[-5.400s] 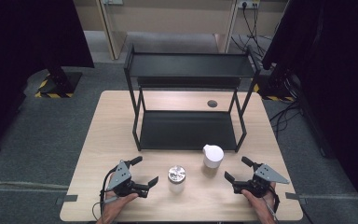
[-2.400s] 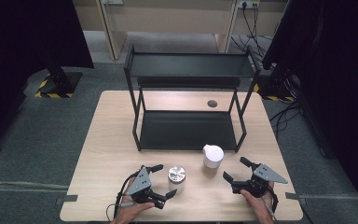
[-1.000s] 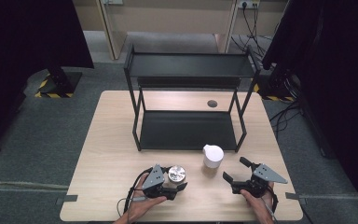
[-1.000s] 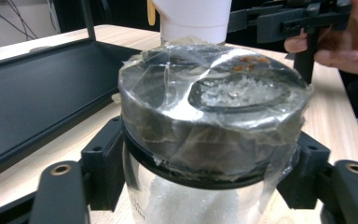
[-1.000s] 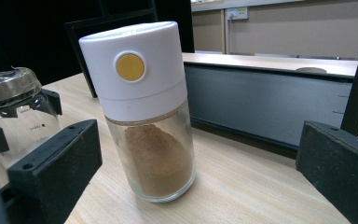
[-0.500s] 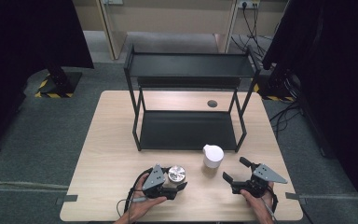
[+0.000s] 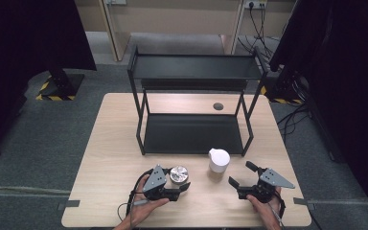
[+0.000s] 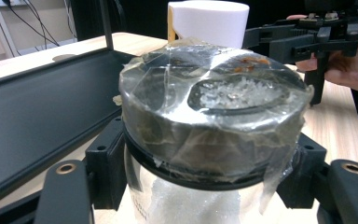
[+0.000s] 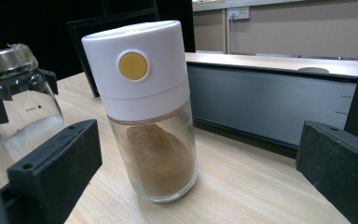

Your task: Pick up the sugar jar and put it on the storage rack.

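left gripper clamps glass jar; taped lid, white grains | right gripper agape

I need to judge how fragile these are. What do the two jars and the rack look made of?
Taped jar: clear glass probably, dark lid under glossy wrinkled tape.
Spice shaker: see-through glass body with matte white cap, likely plastic.
Rack: thin black posts and trays with a dull sheen, seemingly painted metal.
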A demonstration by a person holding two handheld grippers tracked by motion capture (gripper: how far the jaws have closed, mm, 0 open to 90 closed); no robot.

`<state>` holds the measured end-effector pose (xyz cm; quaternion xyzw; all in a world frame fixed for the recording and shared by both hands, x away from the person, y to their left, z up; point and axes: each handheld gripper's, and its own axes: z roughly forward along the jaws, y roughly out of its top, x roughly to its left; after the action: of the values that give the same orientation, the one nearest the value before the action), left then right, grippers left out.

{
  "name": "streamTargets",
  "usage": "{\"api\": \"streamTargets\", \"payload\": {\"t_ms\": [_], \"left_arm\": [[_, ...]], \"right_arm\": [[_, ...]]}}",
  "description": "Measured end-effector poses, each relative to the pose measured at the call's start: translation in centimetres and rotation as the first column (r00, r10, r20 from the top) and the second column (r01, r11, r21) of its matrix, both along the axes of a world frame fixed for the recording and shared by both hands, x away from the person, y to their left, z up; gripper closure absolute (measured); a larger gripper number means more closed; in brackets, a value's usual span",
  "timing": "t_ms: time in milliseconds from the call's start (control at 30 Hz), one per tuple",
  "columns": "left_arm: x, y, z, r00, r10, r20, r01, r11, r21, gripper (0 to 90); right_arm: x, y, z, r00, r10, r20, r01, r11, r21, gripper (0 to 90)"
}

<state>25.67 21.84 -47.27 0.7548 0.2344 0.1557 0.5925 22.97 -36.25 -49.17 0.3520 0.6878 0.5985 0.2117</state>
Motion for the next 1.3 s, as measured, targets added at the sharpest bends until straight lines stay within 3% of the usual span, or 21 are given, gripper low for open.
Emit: {"api": "streamTargets", "payload": {"t_ms": [333,833,1067,1300], "left_arm": [[0.3,0.7,1.6,0.9996,0.027,0.012,-0.026,0.9993,-0.027,31.5],[0.9,1.3,4.6,0.9978,0.063,0.018,-0.063,0.9978,-0.020,31.5],[1.9,1.9,6.3,0.9978,0.063,-0.020,-0.064,0.9972,-0.039,31.5],[2.8,2.5,8.3,0.9977,0.067,-0.010,-0.067,0.9969,-0.040,31.5]], "right_arm": [[0.0,0.0,0.0,1.0000,0.001,0.000,-0.001,1.000,0.001,0.4],[0.0,0.1,0.0,1.0000,0.002,-0.001,-0.002,1.000,0.002,0.4],[0.0,0.1,0.0,1.0000,0.001,-0.001,-0.001,1.000,0.002,0.4],[0.1,0.1,0.0,1.0000,0.003,-0.003,-0.003,1.000,0.002,0.4]]}}
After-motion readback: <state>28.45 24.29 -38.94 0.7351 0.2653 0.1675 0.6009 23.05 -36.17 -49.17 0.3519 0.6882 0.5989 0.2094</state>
